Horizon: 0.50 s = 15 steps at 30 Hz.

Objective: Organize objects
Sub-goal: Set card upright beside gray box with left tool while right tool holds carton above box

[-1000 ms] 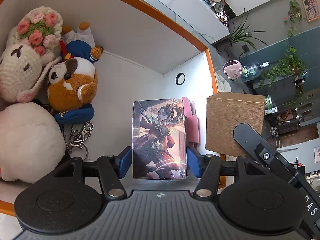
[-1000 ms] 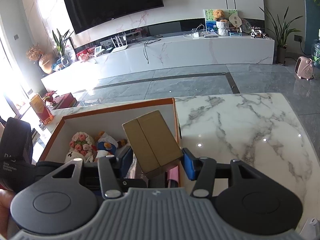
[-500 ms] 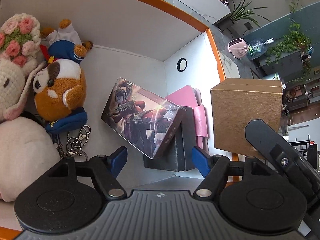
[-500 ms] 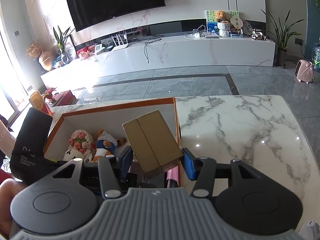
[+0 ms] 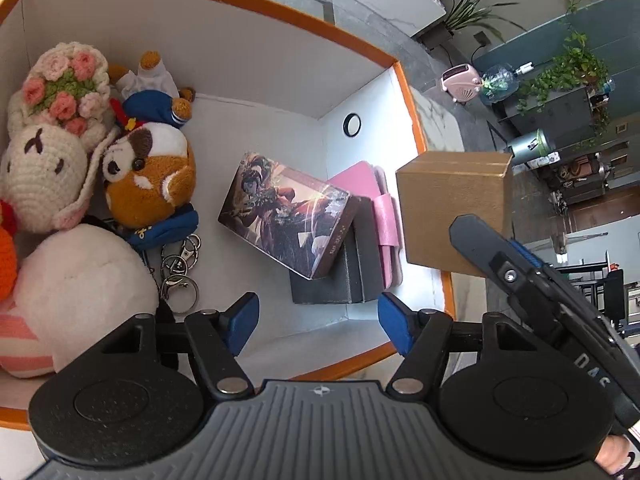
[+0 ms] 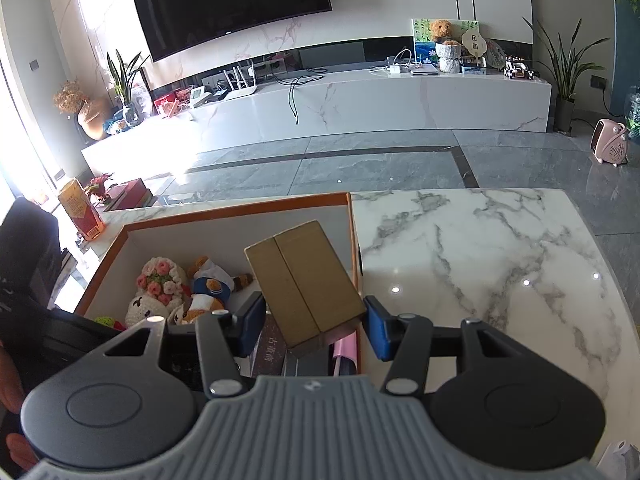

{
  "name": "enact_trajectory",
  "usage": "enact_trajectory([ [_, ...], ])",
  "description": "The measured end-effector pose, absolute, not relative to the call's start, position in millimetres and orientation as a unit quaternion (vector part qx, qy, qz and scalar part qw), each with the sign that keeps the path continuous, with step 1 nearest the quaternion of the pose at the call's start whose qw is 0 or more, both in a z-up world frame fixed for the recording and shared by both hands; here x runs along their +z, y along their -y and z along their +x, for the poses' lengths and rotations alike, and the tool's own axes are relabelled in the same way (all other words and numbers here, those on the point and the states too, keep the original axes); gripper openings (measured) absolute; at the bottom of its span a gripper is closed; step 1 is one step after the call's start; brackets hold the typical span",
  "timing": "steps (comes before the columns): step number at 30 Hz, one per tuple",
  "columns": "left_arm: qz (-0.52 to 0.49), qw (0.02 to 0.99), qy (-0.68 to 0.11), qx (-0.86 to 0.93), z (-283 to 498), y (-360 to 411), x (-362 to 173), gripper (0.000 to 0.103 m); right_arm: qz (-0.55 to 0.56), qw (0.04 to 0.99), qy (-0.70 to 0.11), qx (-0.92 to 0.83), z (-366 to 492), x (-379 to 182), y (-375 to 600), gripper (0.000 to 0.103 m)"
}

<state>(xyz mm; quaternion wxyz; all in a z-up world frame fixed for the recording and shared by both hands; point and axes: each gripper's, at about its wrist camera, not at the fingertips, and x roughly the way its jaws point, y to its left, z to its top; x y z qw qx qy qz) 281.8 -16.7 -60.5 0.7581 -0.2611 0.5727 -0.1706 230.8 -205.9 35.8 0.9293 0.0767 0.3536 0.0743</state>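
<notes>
**A:** What did each view show that the other did not?

**B:** The left wrist view looked down into the orange-rimmed storage box (image 5: 412,92): the illustrated card box (image 5: 286,214) lay tilted, its lower end propped on a dark grey case (image 5: 348,276), with a pink wallet (image 5: 382,216) just beside that. Plush toys (image 5: 148,176) and key rings (image 5: 180,268) filled the left part. The right wrist view showed instead the marble table (image 6: 500,272), the grey floor and a television (image 6: 228,0) on the far wall.

**B:** Both showed the brown carton (image 6: 304,280).

**A:** What had changed from a second before?

**B:** Then, the card box stood upright, clamped in the left gripper (image 5: 316,320). Now it lay released inside the storage box, and the gripper had drawn back.

**A:** And the fingers?

**B:** The left fingers (image 5: 242,318) stood wide apart, touching nothing. The right gripper (image 6: 314,326) had its fingers (image 6: 374,328) set against both sides of the brown carton, gripping it tilted above the storage box's right-hand rim.
</notes>
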Motion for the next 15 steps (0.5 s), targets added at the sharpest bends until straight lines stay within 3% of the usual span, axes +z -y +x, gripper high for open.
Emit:
enact_trajectory([
  [8,-0.307,0.792,-0.514,-0.119,298,7,-44,0.071,0.079,0.936,-0.339,0.06,230,42,204,0.055],
  [15,-0.312,0.79,-0.523,-0.066,327,23,-68,0.071,0.075,0.939,-0.331,0.051,230,47,205,0.055],
])
